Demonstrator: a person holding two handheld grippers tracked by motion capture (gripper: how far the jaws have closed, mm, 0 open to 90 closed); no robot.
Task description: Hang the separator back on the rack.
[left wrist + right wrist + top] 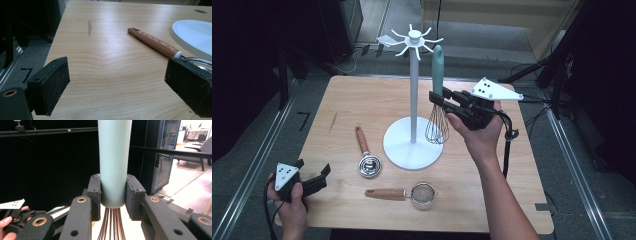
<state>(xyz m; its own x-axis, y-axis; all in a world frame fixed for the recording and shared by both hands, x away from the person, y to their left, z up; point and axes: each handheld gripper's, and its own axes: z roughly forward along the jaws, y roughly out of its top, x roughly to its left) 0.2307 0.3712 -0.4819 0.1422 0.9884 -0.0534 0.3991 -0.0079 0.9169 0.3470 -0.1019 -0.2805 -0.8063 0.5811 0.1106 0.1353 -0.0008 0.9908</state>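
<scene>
Matte teal, the whisk's [438,95] round handle is clamped upright by the right gripper [443,100] beside the white stand [413,135], toward the table's [362,100] right edge; copper wires hang below. Left gripper [314,181] is held agape at the near-left corner.

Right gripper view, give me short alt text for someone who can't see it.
Two black jaws of the right gripper clamp the pale green handle of a whisk, held upright, with its copper-coloured wires fanning out below. Behind is a dark room; at lower left a hand holds the left gripper.
</scene>
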